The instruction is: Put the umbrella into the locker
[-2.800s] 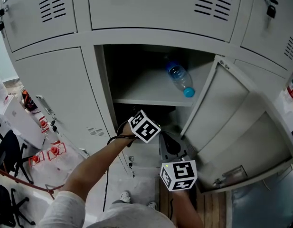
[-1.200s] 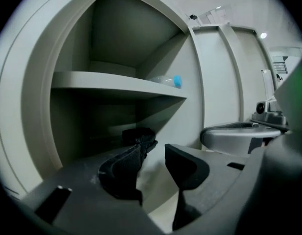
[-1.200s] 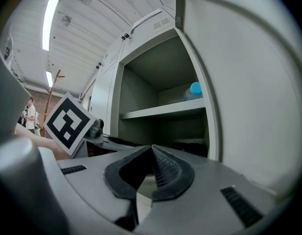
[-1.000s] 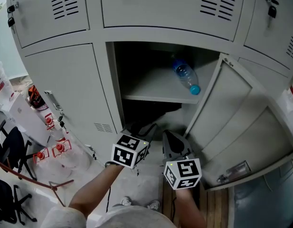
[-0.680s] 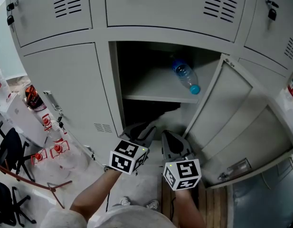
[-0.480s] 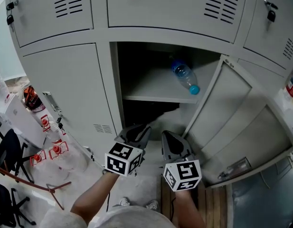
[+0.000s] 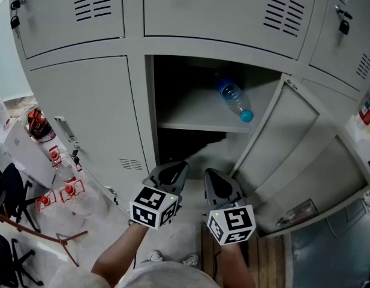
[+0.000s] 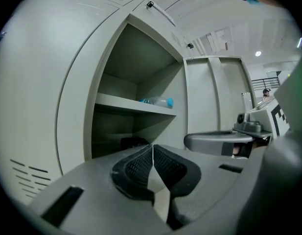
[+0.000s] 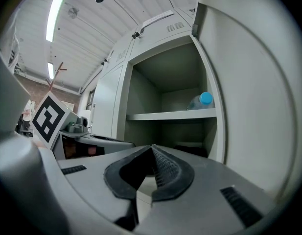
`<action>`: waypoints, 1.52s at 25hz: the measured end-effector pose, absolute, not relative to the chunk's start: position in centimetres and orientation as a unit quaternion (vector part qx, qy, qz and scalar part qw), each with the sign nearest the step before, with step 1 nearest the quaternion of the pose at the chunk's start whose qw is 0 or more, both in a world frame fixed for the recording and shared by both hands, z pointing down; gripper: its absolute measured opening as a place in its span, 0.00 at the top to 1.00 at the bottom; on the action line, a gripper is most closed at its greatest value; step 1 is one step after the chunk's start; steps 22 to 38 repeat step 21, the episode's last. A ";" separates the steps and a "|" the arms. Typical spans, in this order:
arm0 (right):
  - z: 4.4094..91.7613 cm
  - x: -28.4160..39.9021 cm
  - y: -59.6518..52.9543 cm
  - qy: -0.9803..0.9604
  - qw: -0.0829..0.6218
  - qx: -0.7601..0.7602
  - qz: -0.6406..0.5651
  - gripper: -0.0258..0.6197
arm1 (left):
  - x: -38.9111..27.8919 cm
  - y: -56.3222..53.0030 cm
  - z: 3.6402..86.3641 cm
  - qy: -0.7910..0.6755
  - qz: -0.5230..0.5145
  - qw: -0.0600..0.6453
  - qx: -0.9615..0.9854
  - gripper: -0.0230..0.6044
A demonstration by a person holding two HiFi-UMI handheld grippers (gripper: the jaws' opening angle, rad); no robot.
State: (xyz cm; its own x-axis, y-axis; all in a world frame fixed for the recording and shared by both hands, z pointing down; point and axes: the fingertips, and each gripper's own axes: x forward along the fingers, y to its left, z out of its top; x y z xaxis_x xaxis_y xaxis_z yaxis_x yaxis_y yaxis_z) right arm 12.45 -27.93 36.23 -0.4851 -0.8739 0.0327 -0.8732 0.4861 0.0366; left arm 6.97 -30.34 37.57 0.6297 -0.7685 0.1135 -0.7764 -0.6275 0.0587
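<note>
A: Well, what fills most of the head view?

B: A bank of grey metal lockers (image 7: pixel 83 107) with slotted vents in the upper doors. One compartment (image 7: pixel 190 83) stands open, its door (image 7: pixel 292 155) swung out to the right.

A: And what is inside?

B: A shelf (image 7: pixel 196 117) splits it in two. On the shelf a clear water bottle (image 7: pixel 232 99) with a blue cap lies on its side, near the right wall. The part under the shelf is dark.

A: What about the floor and the room?

B: The floor (image 7: pixel 95 227) is pale, with wooden boards (image 7: pixel 265 263) on the right. At the left are black chairs (image 7: pixel 11 185) and some red-and-white clutter I cannot identify. White ceiling panels show in both gripper views.

A: Where is the umbrella?

B: A dark bundle (image 8: pixel 134 142) sits low at the back of the lower part, below the shelf. I take it for the umbrella; it is black, and its shape is too dim to tell.

A: And the tongs?

B: The left gripper (image 8: pixel 153 155) has just been closing; its pads now meet with nothing between them. The right gripper (image 9: pixel 151 155) is clenched and empty too. Both are side by side before the opening.
</note>
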 end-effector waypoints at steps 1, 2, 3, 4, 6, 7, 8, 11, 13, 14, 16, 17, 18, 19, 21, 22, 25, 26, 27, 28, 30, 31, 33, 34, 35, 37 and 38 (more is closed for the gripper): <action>36.2 12.3 -27.9 -0.862 0.024 0.505 -0.009 0.96 | 7.0 -30.3 37.7 -0.428 0.040 0.051 0.901 0.94; 36.2 12.1 -27.9 -0.863 0.024 0.504 -0.010 0.96 | 6.9 -30.3 37.8 -0.429 0.042 0.052 0.901 0.95; 36.2 12.0 -27.8 -0.863 0.025 0.504 -0.010 0.96 | 6.9 -30.2 38.0 -0.430 0.043 0.054 0.900 0.95; 36.3 11.9 -27.8 -0.864 0.026 0.504 -0.009 0.96 | 6.8 -30.2 38.2 -0.431 0.043 0.057 0.900 0.95; 36.4 11.8 -27.8 -0.863 0.028 0.504 -0.009 0.96 | 6.7 -30.2 38.4 -0.432 0.044 0.061 0.899 0.95; 36.4 11.8 -27.8 -0.863 0.028 0.504 -0.009 0.96 | 6.7 -30.2 38.5 -0.432 0.045 0.062 0.899 0.95; 36.4 11.8 -27.9 -0.863 0.028 0.505 -0.009 0.96 | 6.7 -30.2 38.5 -0.432 0.046 0.062 0.899 0.95; 36.5 11.8 -27.9 -0.863 0.030 0.505 -0.009 0.96 | 6.6 -30.2 38.5 -0.433 0.045 0.061 0.898 0.95; 36.6 11.7 -28.0 -0.863 0.031 0.505 -0.009 0.96 | 6.5 -30.3 38.5 -0.435 0.044 0.062 0.897 0.95; 36.6 11.7 -28.0 -0.863 0.031 0.505 -0.009 0.96 | 6.4 -30.4 38.5 -0.436 0.044 0.063 0.897 0.95; 36.6 11.7 -28.0 -0.863 0.032 0.504 -0.010 0.96 | 6.4 -30.4 38.6 -0.437 0.044 0.066 0.896 0.95; 36.6 11.7 -28.0 -0.863 0.032 0.504 -0.010 0.96 | 6.4 -30.4 38.6 -0.437 0.044 0.066 0.896 0.95; 36.6 11.7 -28.1 -0.864 0.032 0.503 -0.011 0.96 | 6.4 -30.4 38.6 -0.437 0.043 0.066 0.896 0.95; 36.5 11.6 -28.1 -0.864 0.031 0.502 -0.012 0.96 | 6.5 -30.4 38.6 -0.437 0.043 0.066 0.896 0.95; 36.4 11.6 -28.2 -0.865 0.031 0.501 -0.014 0.96 | 6.5 -30.4 38.5 -0.437 0.043 0.065 0.896 0.95; 36.4 11.6 -28.2 -0.865 0.031 0.501 -0.014 0.96 | 6.5 -30.4 38.5 -0.437 0.043 0.065 0.896 0.95; 36.4 11.6 -28.2 -0.865 0.031 0.501 -0.014 0.96 | 6.5 -30.4 38.5 -0.437 0.043 0.065 0.896 0.95; 36.4 11.6 -28.2 -0.865 0.031 0.501 -0.014 0.96 | 6.5 -30.4 38.5 -0.437 0.043 0.065 0.896 0.95; 36.4 11.6 -28.2 -0.865 0.031 0.501 -0.014 0.96 | 6.5 -30.4 38.5 -0.437 0.043 0.065 0.896 0.95; 36.4 11.6 -28.2 -0.865 0.031 0.501 -0.014 0.96 | 6.5 -30.4 38.5 -0.437 0.043 0.065 0.896 0.95; 36.4 11.6 -28.2 -0.865 0.031 0.501 -0.014 0.96 | 6.5 -30.4 38.5 -0.437 0.043 0.065 0.896 0.95; 36.4 11.6 -28.2 -0.865 0.031 0.501 -0.014 0.96 | 6.5 -30.4 38.5 -0.437 0.043 0.065 0.896 0.95; 36.4 11.6 -28.2 -0.865 0.031 0.501 -0.014 0.96 | 6.5 -30.4 38.5 -0.437 0.043 0.065 0.896 0.95; 36.4 11.6 -28.2 -0.865 0.031 0.501 -0.014 0.96 | 6.5 -30.4 38.5 -0.437 0.043 0.065 0.896 0.95; 36.4 11.6 -28.2 -0.865 0.031 0.501 -0.014 0.96 | 6.5 -30.4 38.5 -0.437 0.043 0.065 0.896 0.95; 36.4 11.6 -28.2 -0.865 0.031 0.501 -0.014 0.96 | 6.5 -30.4 38.5 -0.437 0.043 0.065 0.896 0.95; 36.4 11.6 -28.2 -0.865 0.031 0.501 -0.014 0.96 | 6.5 -30.4 38.5 -0.437 0.043 0.065 0.896 0.95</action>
